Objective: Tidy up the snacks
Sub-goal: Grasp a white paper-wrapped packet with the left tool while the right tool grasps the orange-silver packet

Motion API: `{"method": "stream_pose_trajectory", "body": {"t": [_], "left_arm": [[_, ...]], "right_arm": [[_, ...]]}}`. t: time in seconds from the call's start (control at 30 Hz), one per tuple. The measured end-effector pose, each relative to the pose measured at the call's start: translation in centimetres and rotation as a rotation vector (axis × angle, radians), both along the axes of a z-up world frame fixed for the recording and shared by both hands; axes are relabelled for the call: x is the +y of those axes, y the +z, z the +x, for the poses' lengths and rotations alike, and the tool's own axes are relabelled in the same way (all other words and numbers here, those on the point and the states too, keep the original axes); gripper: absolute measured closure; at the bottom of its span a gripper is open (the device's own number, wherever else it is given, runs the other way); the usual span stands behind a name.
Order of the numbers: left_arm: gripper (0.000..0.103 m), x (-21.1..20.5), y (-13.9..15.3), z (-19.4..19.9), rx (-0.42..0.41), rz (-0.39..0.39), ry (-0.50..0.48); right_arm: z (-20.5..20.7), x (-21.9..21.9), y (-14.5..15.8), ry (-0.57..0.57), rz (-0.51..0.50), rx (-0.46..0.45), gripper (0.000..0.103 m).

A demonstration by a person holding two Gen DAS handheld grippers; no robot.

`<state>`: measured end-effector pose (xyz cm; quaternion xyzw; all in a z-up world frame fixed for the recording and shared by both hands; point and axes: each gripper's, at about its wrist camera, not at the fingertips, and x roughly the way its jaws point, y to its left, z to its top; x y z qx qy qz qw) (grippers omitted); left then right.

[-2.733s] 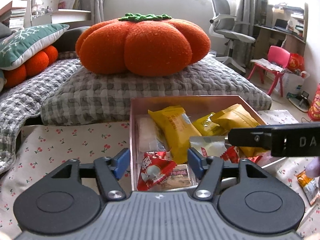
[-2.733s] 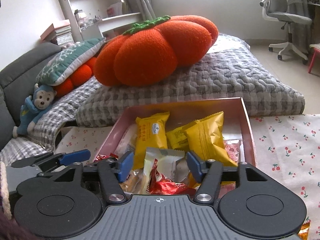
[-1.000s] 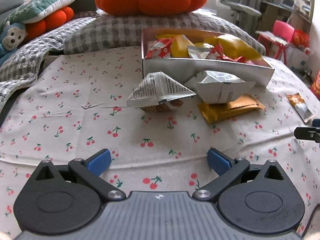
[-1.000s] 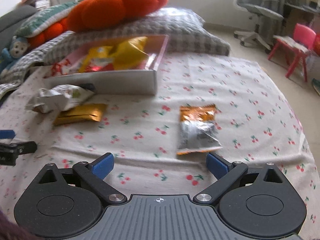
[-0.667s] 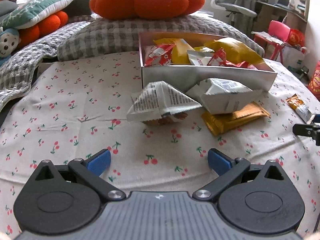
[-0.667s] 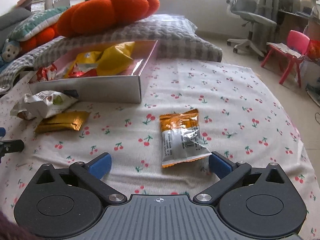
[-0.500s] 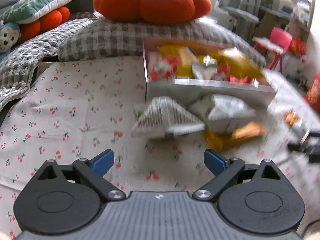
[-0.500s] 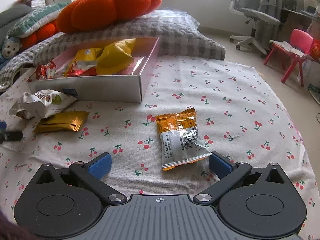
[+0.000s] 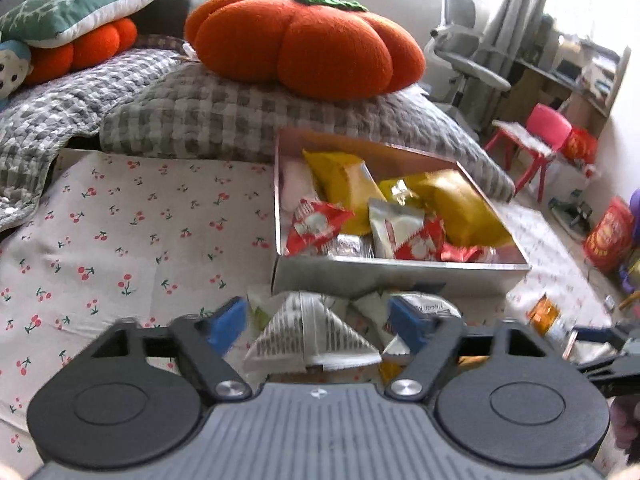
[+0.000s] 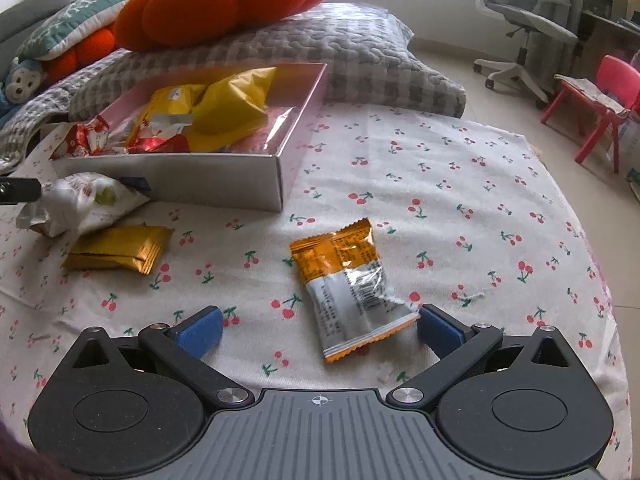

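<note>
Our left gripper is closing around the white triangular packet (pads not touching); right gripper gapes wide, orange packet between its fingers, bare cloth to its right.

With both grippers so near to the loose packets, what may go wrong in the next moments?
1. The left gripper is closing around the white puffy packet, but its pads do not seem to press yet; a second white packet lies against it and may be pinched too.
2. The orange packet sits off-centre in the open right gripper, near one finger, so it may get pushed or slip.
3. The box looks full; added packets may slide out.
</note>
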<state>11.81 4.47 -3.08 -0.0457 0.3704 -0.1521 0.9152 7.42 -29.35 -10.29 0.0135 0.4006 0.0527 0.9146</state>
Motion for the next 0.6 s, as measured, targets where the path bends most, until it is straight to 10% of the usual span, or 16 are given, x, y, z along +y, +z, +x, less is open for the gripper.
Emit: {"method": "stream_pose_trajectory", "body": {"t": [0.6], "left_arm": [[0.053, 1.2, -1.5, 1.8, 0.155, -0.075, 0.061]], "right_arm": [[0.6, -0.2, 0.3, 0.001, -0.035, 0.021, 0.001]]}}
